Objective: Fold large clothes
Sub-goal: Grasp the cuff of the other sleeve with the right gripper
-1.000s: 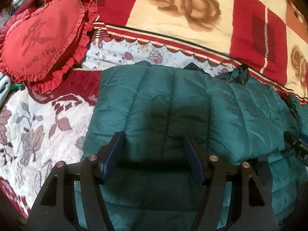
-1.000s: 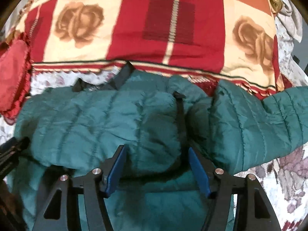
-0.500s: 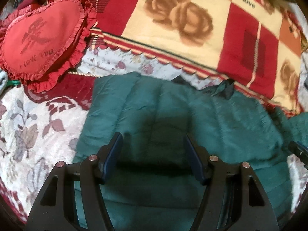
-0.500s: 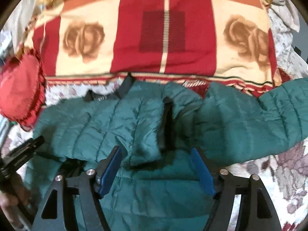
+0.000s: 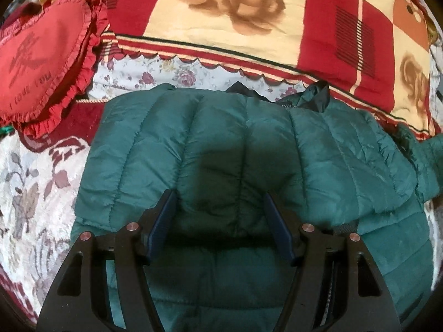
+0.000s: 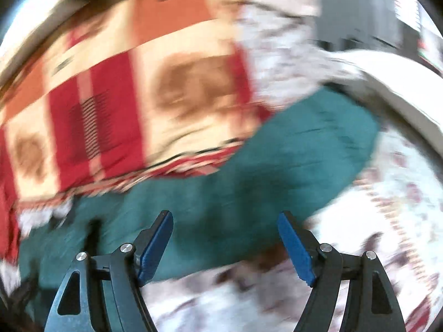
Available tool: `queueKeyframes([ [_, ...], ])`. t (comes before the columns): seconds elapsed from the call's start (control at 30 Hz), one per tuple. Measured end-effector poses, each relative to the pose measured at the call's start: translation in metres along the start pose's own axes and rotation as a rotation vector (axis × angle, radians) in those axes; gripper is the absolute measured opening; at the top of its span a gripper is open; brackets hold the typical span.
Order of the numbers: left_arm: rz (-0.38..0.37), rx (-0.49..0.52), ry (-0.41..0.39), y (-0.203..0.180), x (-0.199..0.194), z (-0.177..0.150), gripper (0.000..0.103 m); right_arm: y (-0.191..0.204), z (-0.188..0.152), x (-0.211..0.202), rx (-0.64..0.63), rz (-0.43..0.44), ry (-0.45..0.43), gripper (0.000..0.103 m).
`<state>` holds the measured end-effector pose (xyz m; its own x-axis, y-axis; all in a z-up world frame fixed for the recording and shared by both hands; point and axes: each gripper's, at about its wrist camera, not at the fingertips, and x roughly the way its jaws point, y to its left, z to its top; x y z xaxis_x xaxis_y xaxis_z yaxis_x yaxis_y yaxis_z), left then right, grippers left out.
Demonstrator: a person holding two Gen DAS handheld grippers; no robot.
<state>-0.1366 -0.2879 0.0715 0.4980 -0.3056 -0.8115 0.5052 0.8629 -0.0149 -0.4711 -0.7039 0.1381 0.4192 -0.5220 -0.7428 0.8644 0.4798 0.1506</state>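
Both my tongs spread wide over a green quilted jacket on the bed.

Nearest me, my left tongs (image 5: 218, 221) hang with their blue pads apart and nothing between them, just above the folded body of the green jacket (image 5: 243, 149), which lies flat on the floral bedspread (image 5: 36, 193). My right tongs (image 6: 225, 244) are parted too, holding nothing, over the jacket's sleeve (image 6: 277, 160), which stretches out toward the right edge of the bed; that view is badly blurred. Beyond the jacket's dark collar (image 5: 318, 96) lies a red-and-cream rose blanket (image 5: 235, 8), and to the far left a red heart-shaped pillow (image 5: 44, 55) with a frilled edge rests against it.
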Motion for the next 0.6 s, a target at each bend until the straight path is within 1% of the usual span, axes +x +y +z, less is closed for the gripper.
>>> queueKeyframes([
  [0.07,-0.009,-0.008,0.000,0.001,0.001,0.000,0.067,-0.027,0.010,0.003,0.079,-0.039,-0.023,0.085],
  [0.17,-0.004,-0.004,-0.007,-0.001,0.002,-0.001,0.067,-0.057,0.017,0.007,0.176,-0.087,-0.057,0.091],
  [0.2,0.000,-0.001,-0.009,-0.001,0.002,-0.002,0.068,-0.067,0.021,0.011,0.206,-0.102,-0.059,0.091],
  [0.3,0.000,0.000,-0.012,-0.002,0.002,-0.002,0.068,-0.086,0.031,0.022,0.273,-0.108,-0.066,0.091],
  [0.4,-0.013,-0.010,-0.010,0.001,0.003,-0.002,0.068,-0.096,0.042,0.031,0.310,-0.101,-0.087,0.091],
  [0.47,-0.018,-0.012,-0.009,0.002,0.004,-0.002,0.068,-0.096,0.049,0.034,0.310,-0.096,-0.107,0.091],
  [0.53,-0.018,-0.011,-0.009,0.002,0.004,-0.002,0.068,-0.096,0.056,0.042,0.321,-0.075,-0.106,0.091],
  [0.57,-0.017,-0.010,-0.009,0.001,0.004,-0.002,0.068,-0.095,0.058,0.044,0.327,-0.069,-0.106,0.089],
  [0.6,-0.016,-0.009,-0.009,0.001,0.005,-0.002,0.068,-0.094,0.060,0.047,0.327,-0.066,-0.110,0.084],
])
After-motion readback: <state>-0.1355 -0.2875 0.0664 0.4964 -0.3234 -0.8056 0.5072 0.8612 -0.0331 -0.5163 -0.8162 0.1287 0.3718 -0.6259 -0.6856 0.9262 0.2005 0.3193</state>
